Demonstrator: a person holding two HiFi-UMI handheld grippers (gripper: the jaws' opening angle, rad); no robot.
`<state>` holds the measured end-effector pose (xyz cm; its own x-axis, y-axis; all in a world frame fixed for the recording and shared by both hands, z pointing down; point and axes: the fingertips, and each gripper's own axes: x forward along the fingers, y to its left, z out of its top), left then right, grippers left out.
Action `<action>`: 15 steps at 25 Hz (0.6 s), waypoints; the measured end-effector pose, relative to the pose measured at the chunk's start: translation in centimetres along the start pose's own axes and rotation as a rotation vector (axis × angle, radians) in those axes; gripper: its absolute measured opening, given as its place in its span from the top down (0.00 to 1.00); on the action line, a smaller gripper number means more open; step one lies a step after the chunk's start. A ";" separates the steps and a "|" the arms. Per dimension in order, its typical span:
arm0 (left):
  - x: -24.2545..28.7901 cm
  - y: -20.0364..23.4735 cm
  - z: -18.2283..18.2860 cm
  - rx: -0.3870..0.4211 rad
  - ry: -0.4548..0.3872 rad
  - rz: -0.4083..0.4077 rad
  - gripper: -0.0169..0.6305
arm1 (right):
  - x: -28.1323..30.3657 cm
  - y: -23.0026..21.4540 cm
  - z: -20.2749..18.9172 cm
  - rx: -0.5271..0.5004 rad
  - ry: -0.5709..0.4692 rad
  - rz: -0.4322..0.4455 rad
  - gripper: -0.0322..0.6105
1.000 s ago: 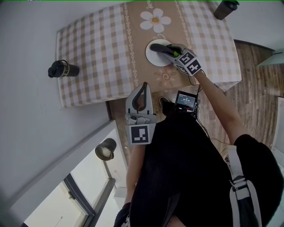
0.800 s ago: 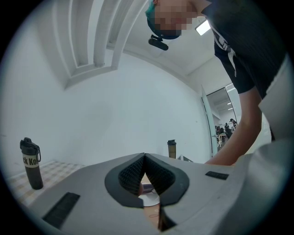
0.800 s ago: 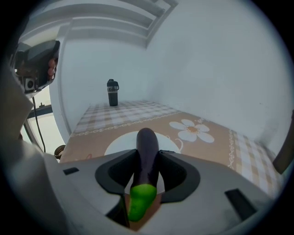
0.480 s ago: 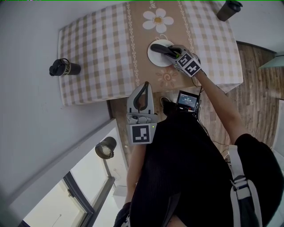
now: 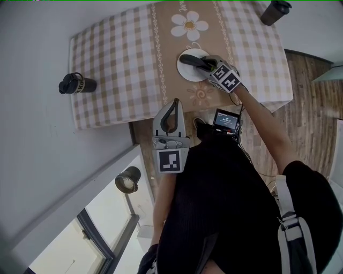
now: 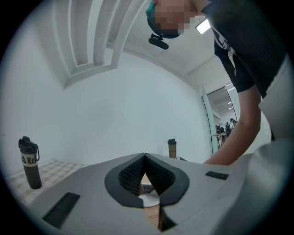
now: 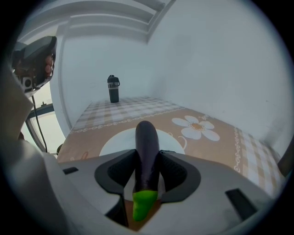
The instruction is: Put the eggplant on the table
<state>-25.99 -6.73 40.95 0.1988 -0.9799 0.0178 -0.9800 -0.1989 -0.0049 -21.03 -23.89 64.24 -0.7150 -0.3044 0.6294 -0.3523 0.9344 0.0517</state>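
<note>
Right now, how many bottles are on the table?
2. One bottle stands at the left edge of the table, the other bottle at its far right corner. No spot seems to hide a third.

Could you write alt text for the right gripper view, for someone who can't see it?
A purple eggplant, green stem nearest the camera, sits between the jaws of the right hand-held gripper, which have just been opening, over a white plate on a daisy-patterned table. A dark bottle stands at the far end.

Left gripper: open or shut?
Shut: the left gripper has its pads meeting at the tips in its own view, with nothing between them.
</note>
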 end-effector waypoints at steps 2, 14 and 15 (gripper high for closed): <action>0.2 -0.2 0.0 0.001 0.002 -0.007 0.99 | -0.1 0.0 0.1 0.000 -0.017 -0.004 0.62; 1.6 -0.7 0.3 0.017 -0.013 -0.044 0.99 | -4.0 -1.1 4.7 0.029 -0.175 -0.041 0.61; 1.9 -0.8 0.4 0.020 -0.015 -0.049 0.99 | -4.6 -1.2 5.3 0.028 -0.191 -0.045 0.61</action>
<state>-24.79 -8.41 40.56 0.2472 -0.9690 0.0037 -0.9687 -0.2472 -0.0243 -20.55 -24.56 57.19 -0.7988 -0.3781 0.4680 -0.4017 0.9142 0.0530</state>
